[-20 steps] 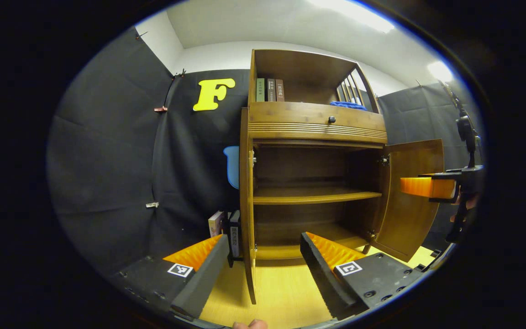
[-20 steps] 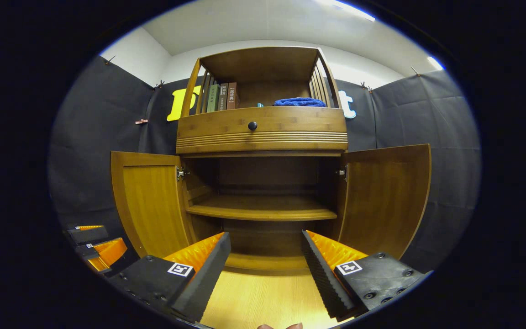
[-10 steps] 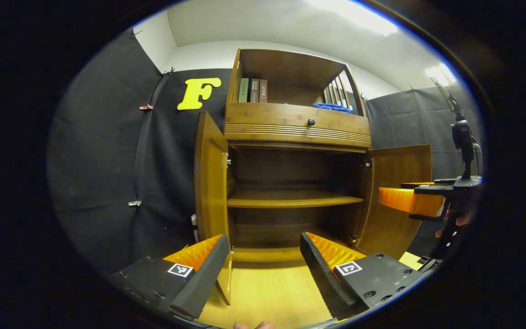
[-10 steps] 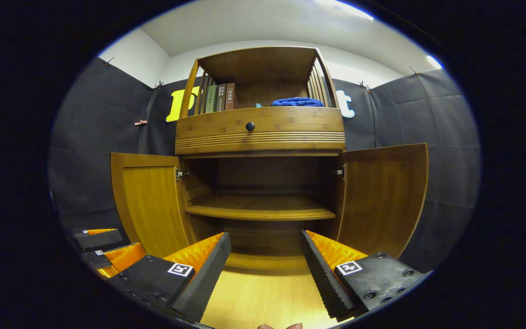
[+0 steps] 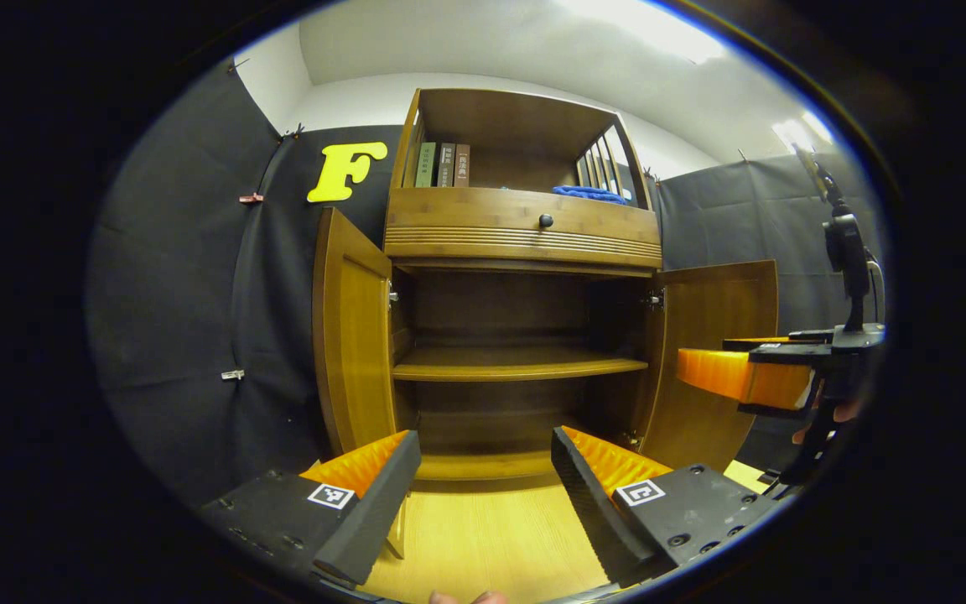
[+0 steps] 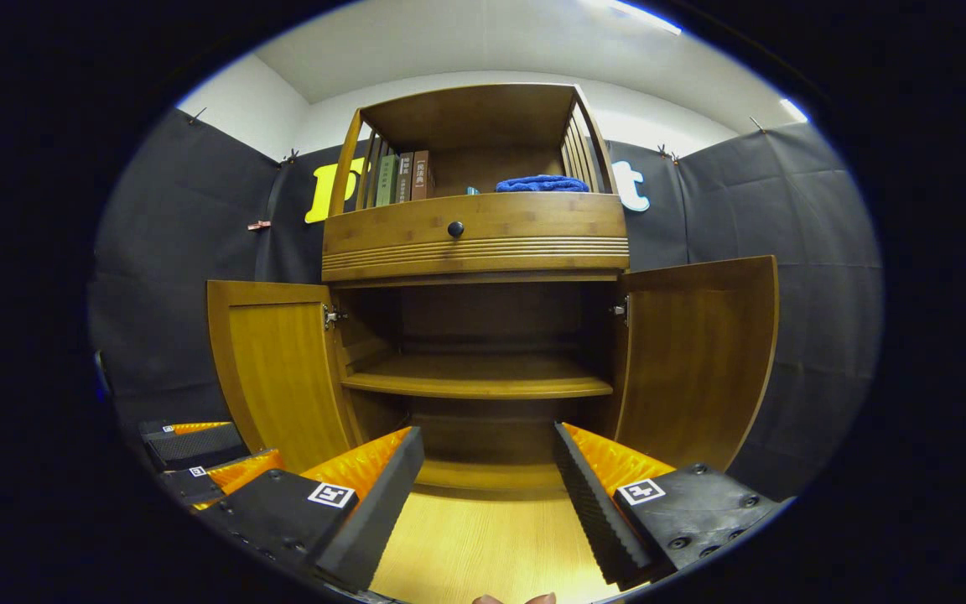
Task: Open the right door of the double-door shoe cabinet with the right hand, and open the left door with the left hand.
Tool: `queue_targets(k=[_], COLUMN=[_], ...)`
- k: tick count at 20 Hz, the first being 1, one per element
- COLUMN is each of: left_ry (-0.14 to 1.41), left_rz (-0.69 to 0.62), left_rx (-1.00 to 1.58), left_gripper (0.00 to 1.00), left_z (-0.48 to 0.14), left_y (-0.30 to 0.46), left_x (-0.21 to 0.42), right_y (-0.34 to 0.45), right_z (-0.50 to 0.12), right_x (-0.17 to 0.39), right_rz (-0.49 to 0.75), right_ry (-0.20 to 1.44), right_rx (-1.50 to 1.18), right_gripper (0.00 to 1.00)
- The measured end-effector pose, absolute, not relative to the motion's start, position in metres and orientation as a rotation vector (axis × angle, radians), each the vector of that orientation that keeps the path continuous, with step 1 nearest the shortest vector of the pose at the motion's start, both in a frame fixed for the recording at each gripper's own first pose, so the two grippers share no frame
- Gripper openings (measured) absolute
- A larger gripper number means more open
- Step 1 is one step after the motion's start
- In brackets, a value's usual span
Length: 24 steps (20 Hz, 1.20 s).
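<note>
Left hand-held gripper (image 5: 483, 470): my fingers stand wide apart and hold nothing; the open cabinet lies straight ahead between them.
Right hand-held gripper (image 6: 487, 470): also spread wide and empty, pointed at the middle of the cabinet.
Shoe cabinet (image 6: 475, 239): directly in front of both my grippers, standing on the pale wood floor (image 6: 491, 545), its inner shelf (image 6: 479, 386) bare.
Left door (image 6: 277, 369): swung out ahead and to the left of my right hand-held gripper, apart from any finger.
Right door (image 6: 697, 356): swung out ahead and to its right, likewise untouched.
Progress: I judge both doors open and the task as good as done.
Handling: the doors look like stiff, smooth wooden panels on hinges, likely light to swing but slippery on the face; I would take hold at the free vertical edge, far from the hinges.
Other things: books (image 6: 403, 176) and a blue cloth (image 6: 542, 183) sit on the top shelf, above the drawer knob (image 6: 455, 228).
</note>
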State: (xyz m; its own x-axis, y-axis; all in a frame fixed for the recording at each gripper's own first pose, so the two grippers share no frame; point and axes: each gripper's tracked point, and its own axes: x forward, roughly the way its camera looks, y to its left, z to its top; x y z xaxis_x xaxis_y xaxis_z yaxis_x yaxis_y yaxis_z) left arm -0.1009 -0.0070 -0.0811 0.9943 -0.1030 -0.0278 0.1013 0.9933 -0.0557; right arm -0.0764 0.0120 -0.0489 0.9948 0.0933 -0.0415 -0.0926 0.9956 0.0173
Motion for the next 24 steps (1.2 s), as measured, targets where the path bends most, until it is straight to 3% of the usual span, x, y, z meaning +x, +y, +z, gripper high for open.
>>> queue_targets(k=[5, 7, 8, 16, 18, 23, 24], left_ry=[0.03, 0.034, 0.031, 0.03, 0.029, 0.034, 0.034], left_rz=[-0.1, -0.096, -0.092, -0.077, -0.074, -0.073, -0.074], left_rx=[-0.049, -0.044, -0.044, -0.044, -0.042, -0.042, -0.04], left_gripper=[0.98, 0.98, 0.98, 0.98, 0.98, 0.98, 0.98], left_z=[-0.0812, -0.0832, -0.0826, -0.0822, -0.081, -0.081, -0.0814], left_y=[-0.0038, -0.0012, -0.0002, 0.0025, 0.0018, -0.0039, -0.0052], left_x=[-0.1038, -0.1058, -0.1065, -0.1057, -0.1052, -0.1042, -0.105], right_y=[0.0134, 0.017, 0.0188, 0.0209, 0.0209, 0.0152, 0.0142], right_z=[-0.0509, -0.0519, -0.0525, -0.0513, -0.0518, -0.0494, -0.0497], right_x=[-0.0783, -0.0789, -0.0789, -0.0738, -0.0739, -0.0733, -0.0735], right_rz=[0.089, 0.096, 0.1, 0.112, 0.116, 0.119, 0.118], right_ry=[0.038, 0.041, 0.041, 0.041, 0.042, 0.039, 0.039], right_rx=[0.017, 0.021, 0.021, 0.02, 0.018, 0.023, 0.024], right_gripper=[0.95, 1.0, 0.96, 1.0, 0.96, 0.96, 1.0])
